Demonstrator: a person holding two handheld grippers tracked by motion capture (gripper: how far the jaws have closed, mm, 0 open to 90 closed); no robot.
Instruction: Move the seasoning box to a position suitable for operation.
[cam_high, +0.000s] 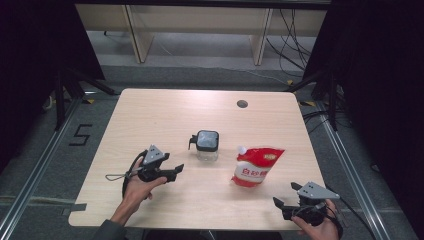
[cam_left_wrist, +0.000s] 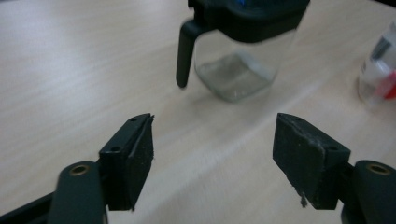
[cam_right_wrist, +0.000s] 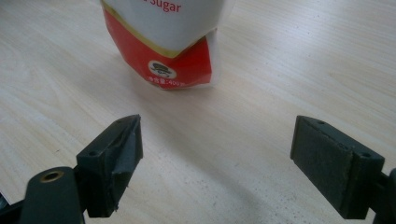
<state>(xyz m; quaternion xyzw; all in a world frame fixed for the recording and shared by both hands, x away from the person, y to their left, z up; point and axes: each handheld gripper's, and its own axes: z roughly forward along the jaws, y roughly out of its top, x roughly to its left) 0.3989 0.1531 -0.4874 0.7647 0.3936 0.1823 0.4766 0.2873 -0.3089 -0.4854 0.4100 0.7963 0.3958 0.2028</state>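
Left tongs (cam_high: 176, 170) gape toward jar (cam_high: 207, 145); right tongs (cam_high: 285, 194) face pouch (cam_high: 256, 166).

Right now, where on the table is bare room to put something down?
The far half of the table is bare, up to the round hole. The near middle is bare too. It is crowded mid-table around the glass jar and sugar pouch.

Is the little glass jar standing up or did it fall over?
Standing up. The glass jar rests on its base on the table, with its black lid on top and its handle pointing downward.
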